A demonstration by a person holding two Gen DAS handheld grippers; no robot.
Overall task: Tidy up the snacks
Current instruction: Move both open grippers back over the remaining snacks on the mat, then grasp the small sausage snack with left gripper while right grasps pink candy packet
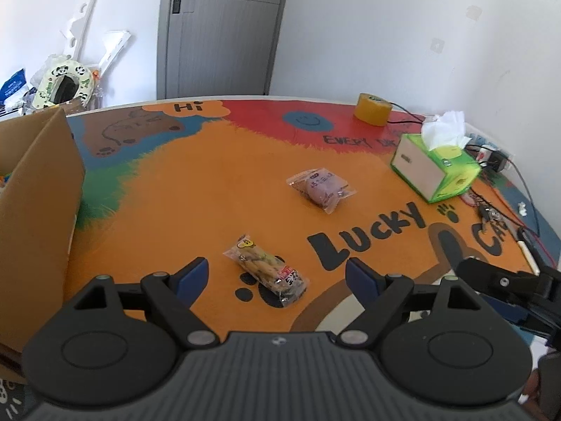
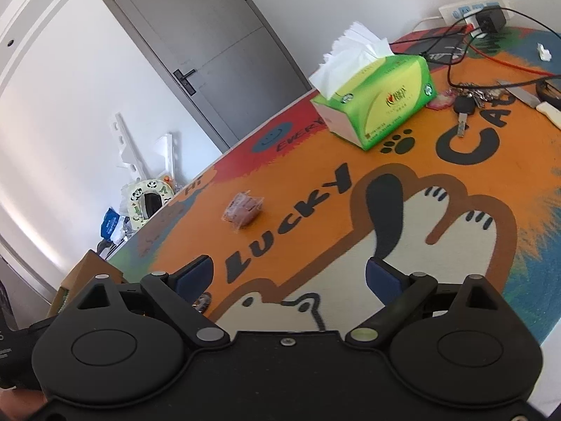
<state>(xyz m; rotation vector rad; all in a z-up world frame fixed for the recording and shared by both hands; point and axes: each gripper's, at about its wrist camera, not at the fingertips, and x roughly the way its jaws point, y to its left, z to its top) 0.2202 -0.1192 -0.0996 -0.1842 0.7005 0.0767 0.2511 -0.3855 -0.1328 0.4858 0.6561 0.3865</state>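
Two wrapped snacks lie on the colourful table mat. A clear packet of yellow-brown snack lies just ahead of my left gripper, between the lines of its open fingers and not touched by them. Farther off sits a pinkish-purple snack packet, also seen in the right wrist view as the pink packet. My right gripper hovers open over the mat's cat picture with nothing between its fingers. Part of the right gripper shows at the right edge of the left wrist view.
A cardboard box stands open at the table's left edge. A green tissue box, a yellow tape roll, keys, cables and a power strip crowd the right side. A grey door is behind.
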